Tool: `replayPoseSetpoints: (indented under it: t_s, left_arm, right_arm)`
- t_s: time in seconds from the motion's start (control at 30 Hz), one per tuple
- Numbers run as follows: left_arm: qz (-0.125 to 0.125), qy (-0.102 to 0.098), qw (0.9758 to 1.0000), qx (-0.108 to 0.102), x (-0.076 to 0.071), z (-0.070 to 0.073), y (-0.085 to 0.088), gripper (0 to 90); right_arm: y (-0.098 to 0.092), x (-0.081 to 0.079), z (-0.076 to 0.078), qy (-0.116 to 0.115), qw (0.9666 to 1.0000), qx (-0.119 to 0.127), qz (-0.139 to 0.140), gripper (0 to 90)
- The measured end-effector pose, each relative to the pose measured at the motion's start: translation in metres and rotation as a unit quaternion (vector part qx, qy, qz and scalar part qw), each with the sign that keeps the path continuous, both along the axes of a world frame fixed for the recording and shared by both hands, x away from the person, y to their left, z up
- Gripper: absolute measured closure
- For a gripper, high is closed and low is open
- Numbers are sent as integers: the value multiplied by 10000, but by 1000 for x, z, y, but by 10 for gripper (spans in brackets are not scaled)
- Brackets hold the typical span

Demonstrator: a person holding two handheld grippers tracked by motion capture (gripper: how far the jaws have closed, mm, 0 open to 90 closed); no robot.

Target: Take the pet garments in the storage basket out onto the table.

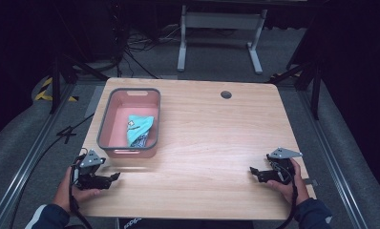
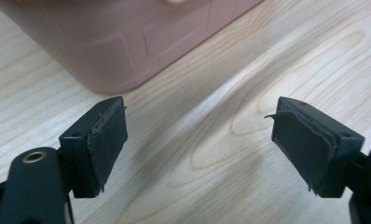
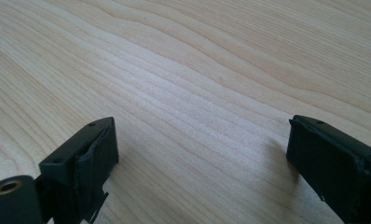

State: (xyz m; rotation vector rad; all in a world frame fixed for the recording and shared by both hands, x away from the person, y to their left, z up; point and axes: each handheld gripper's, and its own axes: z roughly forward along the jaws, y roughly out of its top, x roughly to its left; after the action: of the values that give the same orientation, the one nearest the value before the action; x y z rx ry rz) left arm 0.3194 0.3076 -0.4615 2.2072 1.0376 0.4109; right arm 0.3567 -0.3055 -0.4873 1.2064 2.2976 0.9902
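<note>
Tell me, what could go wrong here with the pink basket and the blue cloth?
The left hand-held gripper sits right beside the pink basket with open jaws, so a careless move might bump the basket across the table. The blue cloth lies crumpled deep inside, so a grab might catch only a loose fold and let it slip. The right hand-held gripper rests far off, so it probably could not steady the basket quickly.

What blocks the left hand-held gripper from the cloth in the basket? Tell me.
The basket's near wall stands between the left hand-held gripper and the turquoise cloth; from above, nothing covers the cloth.
</note>
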Motion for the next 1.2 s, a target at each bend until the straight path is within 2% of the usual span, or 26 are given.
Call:
replayPoseSetpoints:
  t_s: [0.07,0.1,0.13,0.17,0.23,0.4,0.43,0.47,0.5,0.63,0.67,0.7,0.73,0.83,0.9,1.0,1.2]
  left_arm:
    - [-31,-77,9999,76,0,3,1,189]
    - [14,-55,10000,49,-2,4,0,191]
    - [-36,-155,9998,105,-2,7,2,190]
    - [28,-121,9999,0,-4,10,3,188]
    - [72,-166,9998,-46,-6,15,5,189]
    - [37,-391,9992,-47,-9,28,8,188]
    - [66,-341,9994,-84,-10,30,8,188]
    - [33,-419,9991,-75,-10,32,8,188]
    - [79,-385,9991,-128,-12,34,8,187]
    - [67,-528,9986,-52,-13,43,9,174]
    - [83,-483,9987,-116,-14,45,9,168]
    - [20,-546,9984,-144,-14,48,10,169]
    - [68,-524,9984,-177,-15,50,9,170]
    - [55,-599,9979,-221,-16,57,10,169]
    - [118,-579,9980,-243,-17,59,10,169]
    - [92,-630,9978,-166,-17,63,10,169]
    - [94,-777,9963,-367,-12,79,4,170]
  right_arm:
    - [0,0,0,-4,10000,-5,1,92]
    - [0,0,0,2,10000,-1,0,92]
    - [0,0,0,0,10000,-2,1,92]
    - [0,0,0,0,10000,0,0,92]
    - [0,0,0,-1,10000,-1,2,92]
    - [0,0,0,-2,10000,-3,5,92]
    - [0,0,0,1,10000,-1,3,92]
    - [0,0,0,-1,10000,-1,4,92]
    - [0,0,0,-2,10000,0,3,92]
    - [0,0,0,-2,10000,0,3,92]
    - [0,0,0,0,10000,-2,4,92]
    - [0,0,0,-1,10000,-2,4,92]
    - [0,0,0,-1,10000,-2,4,92]
    - [0,0,0,-1,10000,-1,3,92]
    - [0,0,0,-2,10000,-2,4,92]
    - [0,0,0,-2,10000,-1,3,92]
    - [0,0,0,0,10000,-1,4,92]
